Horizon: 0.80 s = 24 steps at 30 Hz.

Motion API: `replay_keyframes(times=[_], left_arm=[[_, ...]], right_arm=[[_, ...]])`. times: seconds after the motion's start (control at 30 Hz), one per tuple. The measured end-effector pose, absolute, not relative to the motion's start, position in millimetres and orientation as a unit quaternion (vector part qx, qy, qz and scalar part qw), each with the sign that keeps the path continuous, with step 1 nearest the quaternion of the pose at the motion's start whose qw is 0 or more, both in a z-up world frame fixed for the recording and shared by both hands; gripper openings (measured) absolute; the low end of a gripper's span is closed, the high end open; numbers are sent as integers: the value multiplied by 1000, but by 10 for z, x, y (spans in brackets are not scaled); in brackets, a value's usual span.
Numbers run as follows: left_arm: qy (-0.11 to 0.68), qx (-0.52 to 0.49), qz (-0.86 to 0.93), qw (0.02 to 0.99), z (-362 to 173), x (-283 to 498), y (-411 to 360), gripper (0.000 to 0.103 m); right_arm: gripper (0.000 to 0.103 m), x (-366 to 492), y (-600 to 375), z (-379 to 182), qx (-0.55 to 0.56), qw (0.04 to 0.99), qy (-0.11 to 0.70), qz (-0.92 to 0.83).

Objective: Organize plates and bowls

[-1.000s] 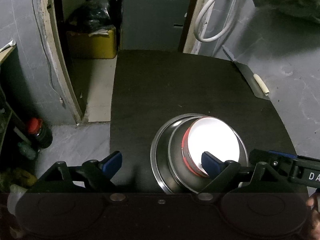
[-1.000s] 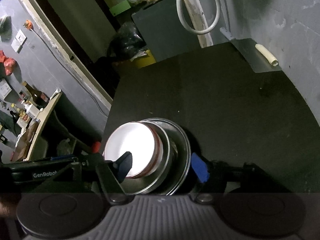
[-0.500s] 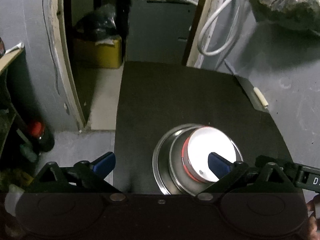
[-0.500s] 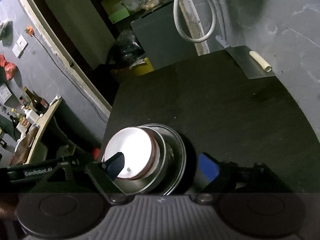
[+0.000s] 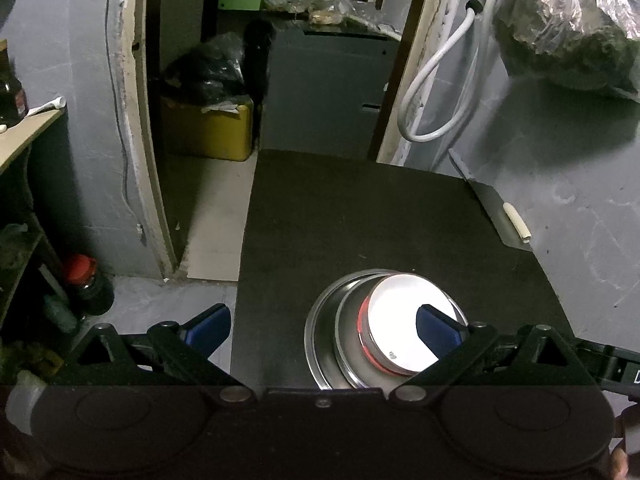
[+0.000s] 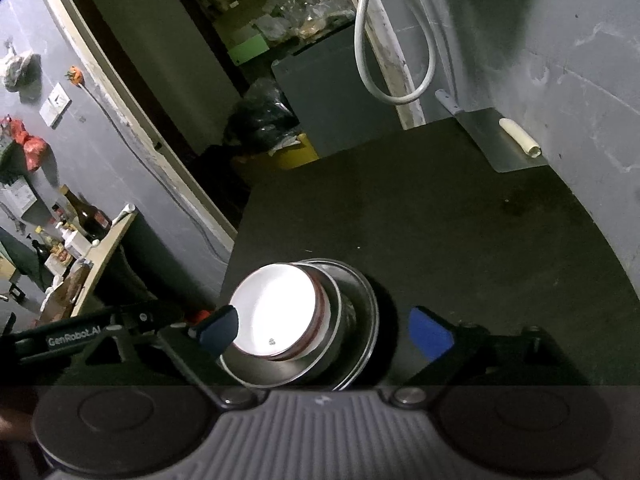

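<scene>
Nested stack on the tabletop (image 5: 360,220): white bowl (image 5: 408,320) w/ red band inside steel bowls (image 5: 344,344), prob. light, rigid, slick, so best taken by the rims; left gripper (image 5: 324,326) spread empty, right gripper (image 6: 324,328) opening, stack between, untouched.

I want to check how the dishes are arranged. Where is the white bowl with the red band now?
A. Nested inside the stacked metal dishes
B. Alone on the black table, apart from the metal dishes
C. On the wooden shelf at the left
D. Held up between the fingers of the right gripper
A: the white bowl sits inside the stacked metal dishes on the black table.
</scene>
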<state>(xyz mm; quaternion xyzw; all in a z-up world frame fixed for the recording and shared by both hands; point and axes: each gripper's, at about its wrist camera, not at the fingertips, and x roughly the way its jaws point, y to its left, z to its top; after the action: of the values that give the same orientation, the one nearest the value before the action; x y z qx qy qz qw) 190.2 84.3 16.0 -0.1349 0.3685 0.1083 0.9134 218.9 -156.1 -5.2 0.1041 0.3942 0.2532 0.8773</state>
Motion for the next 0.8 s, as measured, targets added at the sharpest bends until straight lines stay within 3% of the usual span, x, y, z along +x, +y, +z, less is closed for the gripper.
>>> replay_keyframes(times=[0.33, 0.8], left_arm=[[365, -126, 121, 915, 248, 1783, 771, 100], [357, -120, 135, 917, 308, 1672, 673, 100]], right_arm=[[103, 2139, -1625, 8, 108, 882, 375, 264], [103, 2099, -1655, 34, 99, 882, 366, 281]])
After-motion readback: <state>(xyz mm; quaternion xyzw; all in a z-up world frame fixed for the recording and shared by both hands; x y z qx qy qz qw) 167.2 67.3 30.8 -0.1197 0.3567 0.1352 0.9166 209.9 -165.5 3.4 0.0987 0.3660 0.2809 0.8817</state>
